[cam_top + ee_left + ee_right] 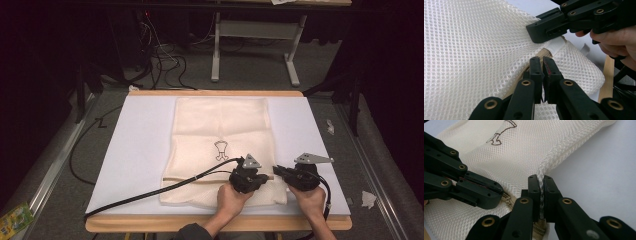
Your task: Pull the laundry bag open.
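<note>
Left gripper [261, 176]: clenched on zipper [541, 53] of mesh laundry bag [220, 130].
Right gripper [276, 171]: clamped on bag's edge seam, 3 o'clock side.
Bag: laid flat on white table [135, 150], centre.

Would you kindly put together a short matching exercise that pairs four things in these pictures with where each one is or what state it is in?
Things:
1. left hand-held gripper
2. right hand-held gripper
3. mesh laundry bag
4. wooden table edge

Descriptions:
A. lies flat on the white board
B. shut on the bag's side seam, at the edge
C. runs along the near side, below the white board
D. shut at the tan zipper band

Pairs: 1-D, 2-B, 3-A, 4-C
</note>
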`<state>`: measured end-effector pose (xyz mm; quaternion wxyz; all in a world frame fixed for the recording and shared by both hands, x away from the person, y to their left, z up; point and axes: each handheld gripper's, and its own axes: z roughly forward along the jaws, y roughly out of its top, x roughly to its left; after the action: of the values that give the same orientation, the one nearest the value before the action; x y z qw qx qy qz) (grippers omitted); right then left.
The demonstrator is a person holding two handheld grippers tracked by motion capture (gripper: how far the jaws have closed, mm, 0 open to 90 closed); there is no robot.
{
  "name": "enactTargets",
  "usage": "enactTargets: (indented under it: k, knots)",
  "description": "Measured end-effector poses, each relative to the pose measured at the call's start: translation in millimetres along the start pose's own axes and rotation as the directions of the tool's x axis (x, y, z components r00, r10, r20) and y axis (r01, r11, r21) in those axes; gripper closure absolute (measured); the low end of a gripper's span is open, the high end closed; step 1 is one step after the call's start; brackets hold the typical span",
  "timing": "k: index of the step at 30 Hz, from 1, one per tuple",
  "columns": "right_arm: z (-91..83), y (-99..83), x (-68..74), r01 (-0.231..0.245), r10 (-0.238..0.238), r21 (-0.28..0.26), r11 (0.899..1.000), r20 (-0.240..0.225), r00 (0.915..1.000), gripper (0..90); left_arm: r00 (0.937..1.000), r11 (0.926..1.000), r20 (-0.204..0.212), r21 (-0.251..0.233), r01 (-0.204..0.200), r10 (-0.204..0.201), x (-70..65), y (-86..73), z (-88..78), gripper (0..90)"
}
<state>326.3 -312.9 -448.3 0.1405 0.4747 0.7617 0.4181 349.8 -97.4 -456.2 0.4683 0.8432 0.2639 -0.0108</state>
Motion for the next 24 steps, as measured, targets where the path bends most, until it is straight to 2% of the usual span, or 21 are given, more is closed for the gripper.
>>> enactTargets:
  k: [7,9,11,13,15,17,22,24]
  knots:
    - [-0.3,-0.3,-1.3,-0.002,0.002,-0.002,1.000,-0.005,1.0000,87.6,1.0000,1.0000,0.003,0.003,-0.001,0.001,2.5,-0.5,-3.0,87.3]
    - [-0.3,-0.3,-1.1,-0.003,0.003,-0.004,1.000,-0.005,1.0000,87.6,0.9993,0.9994,0.015,-0.007,0.033,-0.033,6.6,-2.7,-4.7,87.3]
    - [0.0,0.0,-0.6,-0.007,0.007,-0.002,1.000,-0.002,1.0000,87.6,0.9991,0.9991,0.009,-0.010,0.041,-0.041,8.0,-5.1,-7.2,87.3]
    - [0.8,0.3,-1.0,0.000,0.000,-0.005,1.000,-0.004,1.0000,87.6,0.9996,0.9994,-0.007,-0.020,0.028,-0.028,5.6,-4.4,-8.9,87.4]
    - [0.3,2.0,0.1,-0.001,0.001,-0.002,1.000,0.000,1.0000,87.6,0.9995,0.9991,-0.005,-0.026,0.032,-0.032,6.2,-3.2,-10.1,87.4]
    - [-1.2,4.5,1.2,0.003,-0.003,-0.011,1.000,-0.002,1.0000,87.6,0.9998,0.9994,-0.012,-0.029,0.016,-0.017,4.9,-3.7,-13.0,87.3]
    - [-0.2,4.5,1.6,0.018,-0.018,-0.001,1.000,0.002,0.9998,87.6,0.9992,0.9985,-0.004,-0.036,0.040,-0.040,5.8,-6.6,-12.1,87.4]
    - [-0.8,4.0,1.1,0.011,-0.011,-0.003,1.000,-0.001,0.9999,87.6,0.9993,0.9988,-0.005,-0.033,0.036,-0.036,5.7,-6.8,-12.6,87.4]
